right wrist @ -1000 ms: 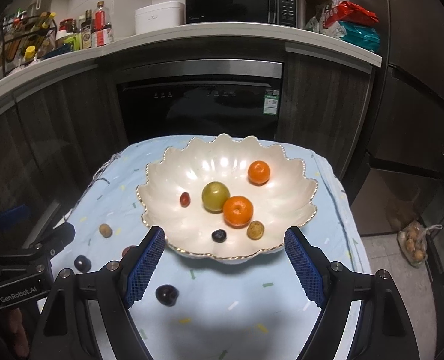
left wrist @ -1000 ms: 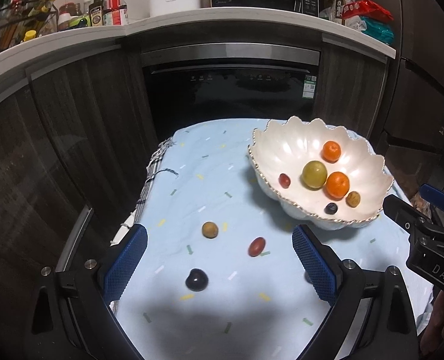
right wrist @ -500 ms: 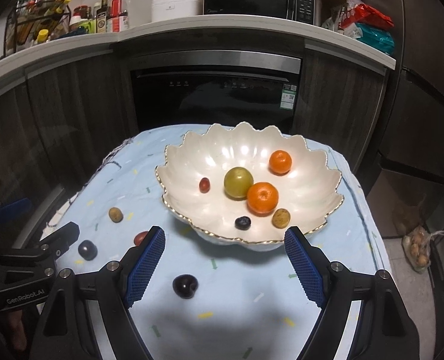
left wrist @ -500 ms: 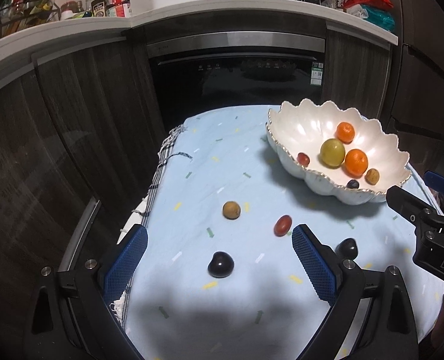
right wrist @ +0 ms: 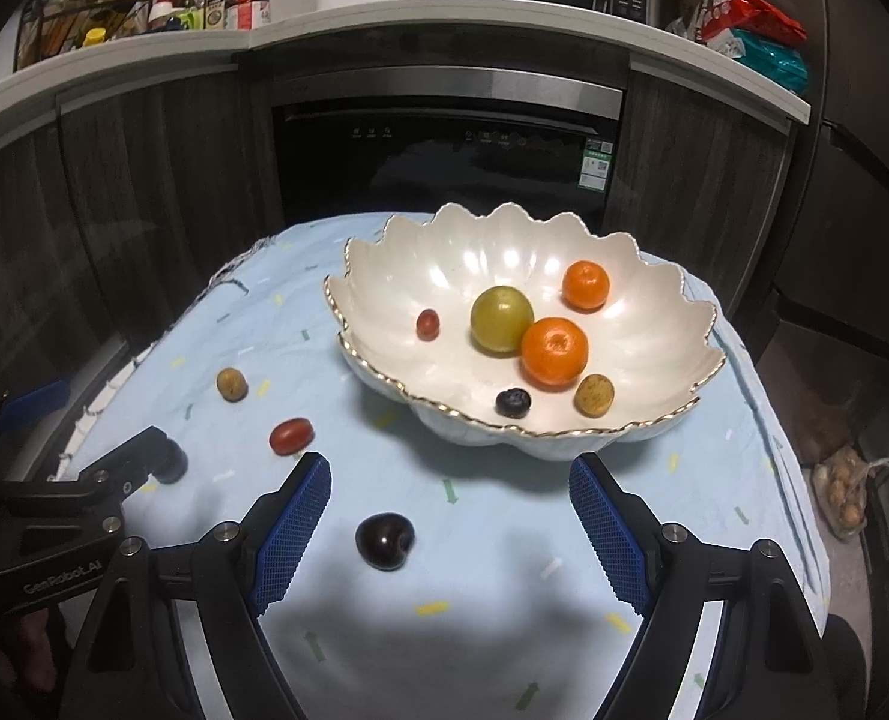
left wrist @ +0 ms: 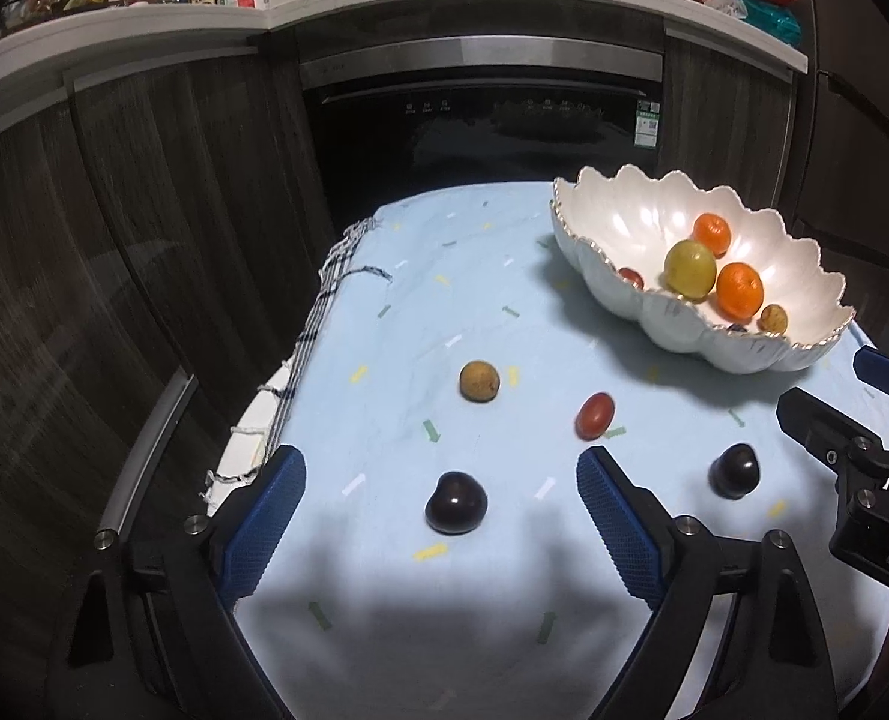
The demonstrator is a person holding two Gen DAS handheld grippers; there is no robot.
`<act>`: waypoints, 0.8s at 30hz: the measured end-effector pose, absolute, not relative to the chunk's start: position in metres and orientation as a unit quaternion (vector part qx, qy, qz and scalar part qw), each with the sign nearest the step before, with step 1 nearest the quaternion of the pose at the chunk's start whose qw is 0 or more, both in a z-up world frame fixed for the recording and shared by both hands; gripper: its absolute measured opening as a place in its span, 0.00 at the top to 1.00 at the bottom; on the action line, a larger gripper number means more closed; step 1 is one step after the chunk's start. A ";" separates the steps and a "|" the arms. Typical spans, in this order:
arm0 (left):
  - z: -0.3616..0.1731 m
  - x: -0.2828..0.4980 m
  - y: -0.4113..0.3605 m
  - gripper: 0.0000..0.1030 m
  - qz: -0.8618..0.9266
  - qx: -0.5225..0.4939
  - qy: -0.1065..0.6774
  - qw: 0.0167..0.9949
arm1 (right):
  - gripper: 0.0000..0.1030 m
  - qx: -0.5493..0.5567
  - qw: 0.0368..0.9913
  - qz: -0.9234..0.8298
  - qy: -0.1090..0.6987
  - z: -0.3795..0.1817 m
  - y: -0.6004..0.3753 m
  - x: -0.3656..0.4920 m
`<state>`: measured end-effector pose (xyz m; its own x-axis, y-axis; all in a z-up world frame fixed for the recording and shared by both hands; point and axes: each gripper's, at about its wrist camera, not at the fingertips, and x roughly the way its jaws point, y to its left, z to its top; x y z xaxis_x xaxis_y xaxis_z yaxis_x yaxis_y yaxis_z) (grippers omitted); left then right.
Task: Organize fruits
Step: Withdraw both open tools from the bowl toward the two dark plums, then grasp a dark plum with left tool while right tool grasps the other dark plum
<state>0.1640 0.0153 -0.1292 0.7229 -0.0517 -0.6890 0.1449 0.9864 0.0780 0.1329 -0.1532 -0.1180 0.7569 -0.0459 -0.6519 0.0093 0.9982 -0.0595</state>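
A white scalloped bowl [left wrist: 618, 300] [right wrist: 624, 426] holds two oranges, a green fruit [right wrist: 501, 319], a red tomato, a blueberry and a brown fruit. On the blue cloth lie a brown fruit [left wrist: 479, 381] [right wrist: 232, 384], a red tomato [left wrist: 595, 416] [right wrist: 291, 435] and two dark plums [left wrist: 455, 503] [right wrist: 385, 540]. My left gripper [left wrist: 441, 531] is open and empty, low over the near left plum. My right gripper [right wrist: 450, 531] is open and empty, with the other plum [left wrist: 734, 471] between its fingers' line.
The small table [right wrist: 744, 480] stands before dark cabinets and a built-in oven [right wrist: 444, 156]. Its left edge has a fringed cloth [left wrist: 324, 288]. A counter above carries bottles and a microwave. A bag lies on the floor at right [right wrist: 843, 492].
Both grippers have drawn back and lowered toward the table's near side; the bowl looks farther and the plums have come closer to the fingers. No fruit has moved.
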 end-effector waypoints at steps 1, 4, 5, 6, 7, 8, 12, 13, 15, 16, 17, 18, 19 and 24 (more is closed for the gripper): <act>-0.132 0.165 0.016 0.12 -0.052 0.065 0.370 0.925 | 0.20 -0.027 0.936 -0.013 0.350 -0.120 -0.152 0.133; -0.139 0.169 0.018 0.17 -0.050 0.060 0.380 0.922 | 0.20 -0.032 0.934 -0.009 0.356 -0.128 -0.148 0.136; -0.141 0.170 0.019 0.18 -0.050 0.057 0.382 0.921 | 0.20 -0.033 0.933 -0.008 0.358 -0.130 -0.147 0.136; -0.142 0.171 0.020 0.18 -0.049 0.055 0.383 0.921 | 0.20 -0.033 0.932 -0.006 0.361 -0.134 -0.146 0.138; -0.144 0.172 0.020 0.19 -0.049 0.054 0.385 0.920 | 0.20 -0.032 0.931 -0.004 0.363 -0.136 -0.145 0.138; -0.146 0.172 0.021 0.20 -0.049 0.053 0.387 0.919 | 0.20 -0.032 0.930 -0.002 0.365 -0.138 -0.144 0.139; -0.150 0.175 0.021 0.24 -0.048 0.052 0.395 0.916 | 0.20 -0.030 0.928 0.006 0.371 -0.145 -0.142 0.141; -0.151 0.175 0.021 0.25 -0.048 0.052 0.396 0.915 | 0.20 -0.030 0.928 0.008 0.372 -0.147 -0.142 0.141; -0.153 0.176 0.021 0.27 -0.049 0.053 0.400 0.914 | 0.20 -0.029 0.926 0.013 0.377 -0.151 -0.141 0.142; -0.155 0.177 0.020 0.30 -0.050 0.053 0.402 0.913 | 0.21 -0.027 0.925 0.015 0.379 -0.153 -0.141 0.143; -0.156 0.178 0.020 0.32 -0.051 0.053 0.405 0.911 | 0.22 -0.026 0.924 0.017 0.381 -0.154 -0.140 0.144; -0.157 0.179 0.019 0.33 -0.052 0.053 0.407 0.910 | 0.24 -0.025 0.923 0.019 0.383 -0.156 -0.140 0.145; -0.159 0.179 0.019 0.36 -0.053 0.052 0.410 0.909 | 0.27 -0.024 0.922 0.021 0.385 -0.157 -0.139 0.146; -0.166 0.183 0.016 0.43 -0.059 0.052 0.422 0.903 | 0.36 -0.021 0.917 0.033 0.397 -0.163 -0.138 0.148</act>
<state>0.1830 0.0160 -0.1657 0.6376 -0.0631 -0.7677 0.1503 0.9877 0.0436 0.1483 -0.1375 -0.1634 0.6834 0.0441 -0.7288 -0.0781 0.9969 -0.0130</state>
